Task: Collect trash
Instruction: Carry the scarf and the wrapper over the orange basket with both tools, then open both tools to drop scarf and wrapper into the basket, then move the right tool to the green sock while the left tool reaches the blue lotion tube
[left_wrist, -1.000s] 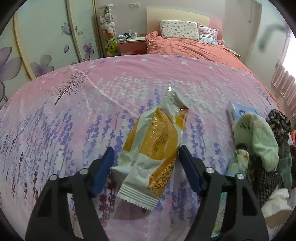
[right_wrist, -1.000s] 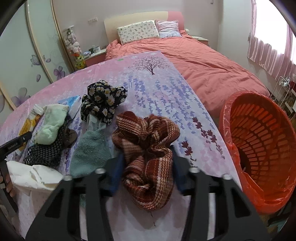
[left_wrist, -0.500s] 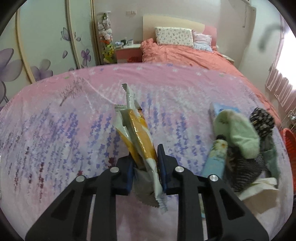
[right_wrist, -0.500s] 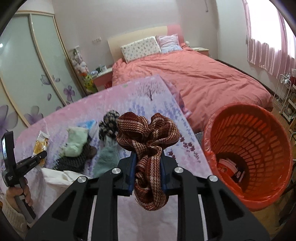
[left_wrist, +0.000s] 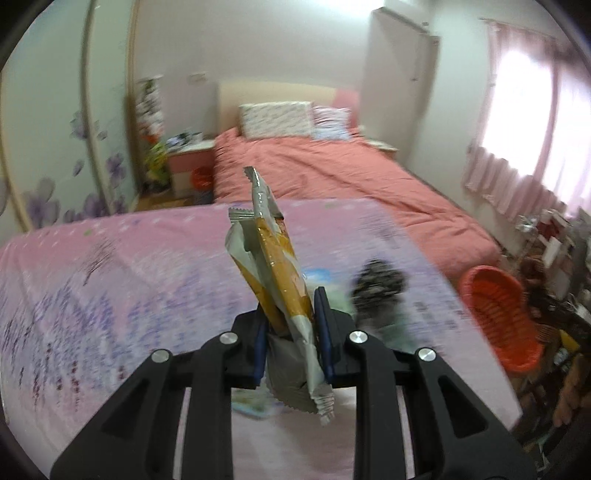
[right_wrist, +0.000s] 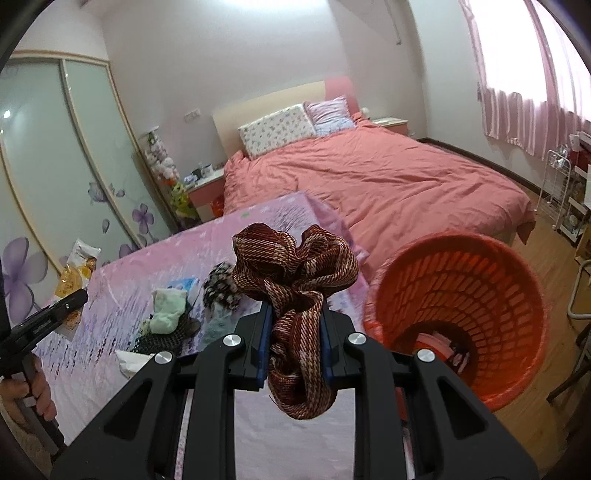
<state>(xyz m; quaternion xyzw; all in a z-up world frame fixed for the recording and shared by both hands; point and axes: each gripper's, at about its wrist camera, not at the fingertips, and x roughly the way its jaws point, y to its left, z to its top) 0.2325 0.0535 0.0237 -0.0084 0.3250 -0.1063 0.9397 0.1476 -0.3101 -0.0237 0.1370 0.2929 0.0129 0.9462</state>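
Trash in hand, two items. My left gripper (left_wrist: 291, 339) has just closed its jaws on the snack wrapper (left_wrist: 275, 273); the pads pinch its lower part, and its long axis stands nearly upright, leaning slightly away from the camera, with the crimped end hanging below the fingers. My right gripper (right_wrist: 295, 339) has likewise just closed, and it clamps the brown plaid scrunchie (right_wrist: 295, 273) at its waist, a bunched loop above the pads and a loop drooping below.

Both items are clear of the pink floral bedspread (right_wrist: 110, 354). I note further items lying near its right edge: a pale green cloth (right_wrist: 168, 308), a black-and-white scrunchie (right_wrist: 221, 288) and a crumpled white tissue (right_wrist: 129, 362).

The orange basket (right_wrist: 517, 332) stands on the floor just off the bedspread's right edge. From the right wrist view its open mouth lies immediately right of the scrunchie and below it; from the left wrist view the same basket sits far to the right, well apart from the wrapper. My judgement: the right hand is the nearer and should release first, moving right and over the rim. The left hand must cross the full width of the bedspread. I would hold it back to avoid a collision above the rim.
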